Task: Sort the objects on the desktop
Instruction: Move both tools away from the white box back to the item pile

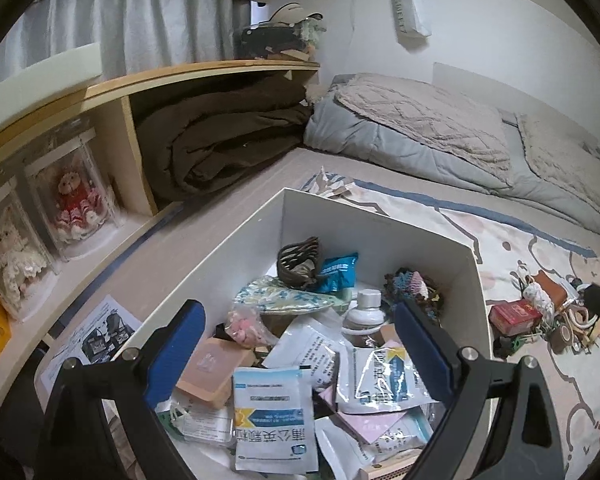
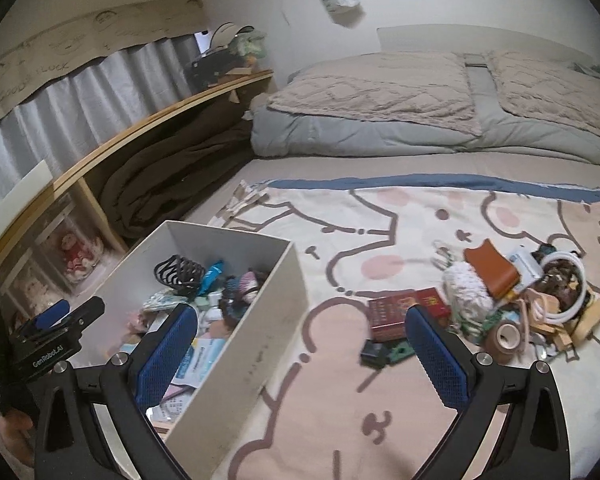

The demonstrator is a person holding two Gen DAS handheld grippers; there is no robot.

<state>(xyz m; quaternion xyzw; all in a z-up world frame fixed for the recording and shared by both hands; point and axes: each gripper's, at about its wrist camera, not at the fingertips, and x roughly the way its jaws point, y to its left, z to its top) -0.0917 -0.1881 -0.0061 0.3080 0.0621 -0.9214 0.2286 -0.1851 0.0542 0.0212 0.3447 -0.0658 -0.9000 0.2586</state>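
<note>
A white box (image 1: 376, 222) (image 2: 276, 312) stands on a cartoon-print blanket and holds sachets, a small bottle (image 1: 366, 312), a dark hair claw (image 1: 298, 258) and a pink case. My left gripper (image 1: 300, 344) hovers open over the box with nothing between its blue pads. It also shows at the left edge of the right wrist view as the left gripper (image 2: 66, 312). My right gripper (image 2: 302, 352) is open above the blanket, between the box and a pile of small things (image 2: 532, 296). A red box (image 2: 396, 312) (image 1: 514, 316) lies at the pile's near edge.
The pile holds a brown leather pouch (image 2: 494, 268), a white knitted piece (image 2: 466, 288), a tape roll (image 2: 506, 338), a white ring and cords. Wooden shelves (image 1: 112, 92) with dolls and a brown duvet stand on the left. A folded grey quilt (image 2: 380, 120) lies behind.
</note>
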